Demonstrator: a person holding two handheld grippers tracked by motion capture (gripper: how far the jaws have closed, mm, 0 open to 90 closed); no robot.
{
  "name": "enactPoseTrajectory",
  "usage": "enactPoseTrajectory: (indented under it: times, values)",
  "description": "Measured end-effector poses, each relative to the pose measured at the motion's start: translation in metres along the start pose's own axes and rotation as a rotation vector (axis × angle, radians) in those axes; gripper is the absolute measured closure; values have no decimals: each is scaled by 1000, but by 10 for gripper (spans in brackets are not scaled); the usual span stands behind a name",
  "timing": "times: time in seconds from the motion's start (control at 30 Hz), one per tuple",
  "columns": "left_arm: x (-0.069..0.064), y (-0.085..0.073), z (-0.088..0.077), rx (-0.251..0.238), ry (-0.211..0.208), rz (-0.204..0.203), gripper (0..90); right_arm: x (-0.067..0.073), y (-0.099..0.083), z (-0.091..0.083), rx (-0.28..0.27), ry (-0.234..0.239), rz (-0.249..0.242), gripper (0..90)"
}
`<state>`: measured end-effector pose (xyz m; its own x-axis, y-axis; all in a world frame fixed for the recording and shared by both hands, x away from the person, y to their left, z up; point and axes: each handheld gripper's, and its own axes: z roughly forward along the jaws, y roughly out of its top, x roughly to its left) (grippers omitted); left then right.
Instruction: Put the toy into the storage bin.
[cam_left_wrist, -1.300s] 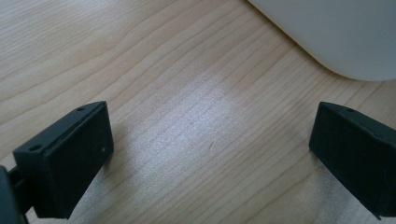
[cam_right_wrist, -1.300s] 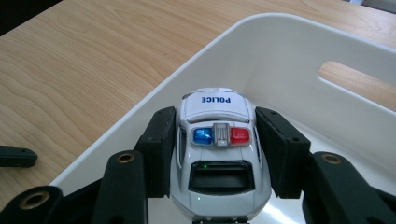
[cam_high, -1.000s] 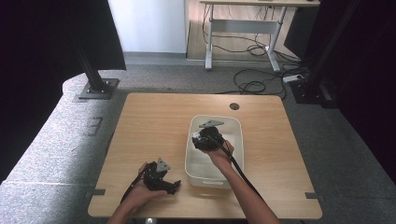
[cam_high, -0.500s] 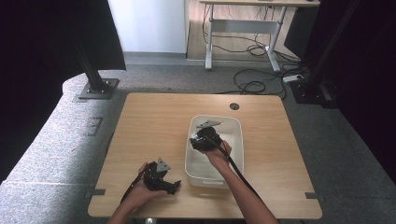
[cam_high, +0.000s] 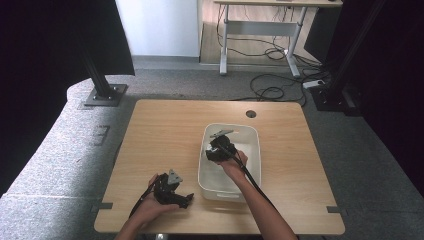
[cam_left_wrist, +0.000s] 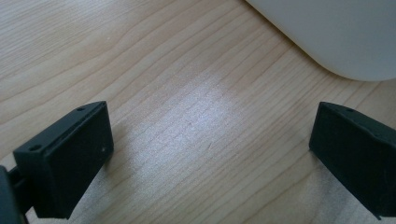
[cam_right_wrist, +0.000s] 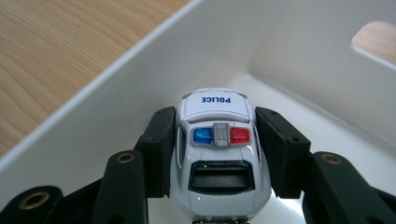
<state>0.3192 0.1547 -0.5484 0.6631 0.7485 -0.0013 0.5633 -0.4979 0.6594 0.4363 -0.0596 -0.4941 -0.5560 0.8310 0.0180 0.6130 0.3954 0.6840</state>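
A white toy police car (cam_right_wrist: 217, 154) with a blue and red light bar sits between the jaws of my right gripper (cam_right_wrist: 217, 149), which is shut on its sides inside the white bin (cam_right_wrist: 116, 112). In the high view the right gripper (cam_high: 218, 148) hangs over the far left part of the bin (cam_high: 252, 170). My left gripper (cam_high: 175, 195) rests low over the wooden table (cam_high: 165, 135) near the front edge, left of the bin. Its jaws stand wide apart over bare wood, so the left gripper (cam_left_wrist: 210, 154) is open and holds nothing.
The bin's rounded corner (cam_left_wrist: 336, 42) lies just beyond the left gripper. A round cable hole (cam_high: 251, 114) sits at the table's far side. Black stands (cam_high: 102, 92) and a desk with cables (cam_high: 270, 55) stand on the floor beyond.
My right gripper with the car has shifted slightly inside the bin. The left gripper has stayed where it was.
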Motion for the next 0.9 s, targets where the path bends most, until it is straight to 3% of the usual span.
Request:
enactPoseTrajectory:
  times: [0.17,0.37,0.9]
  values:
    - [0,0,0,0,-1,1,0,-2,-1,5,27,20,6,502]
    - [0,0,0,0,-2,2,0,-4,-3,12,75,7,0,502]
    - [0,0,1,1,-4,2,0,-7,-7,21,127,40,48,501]
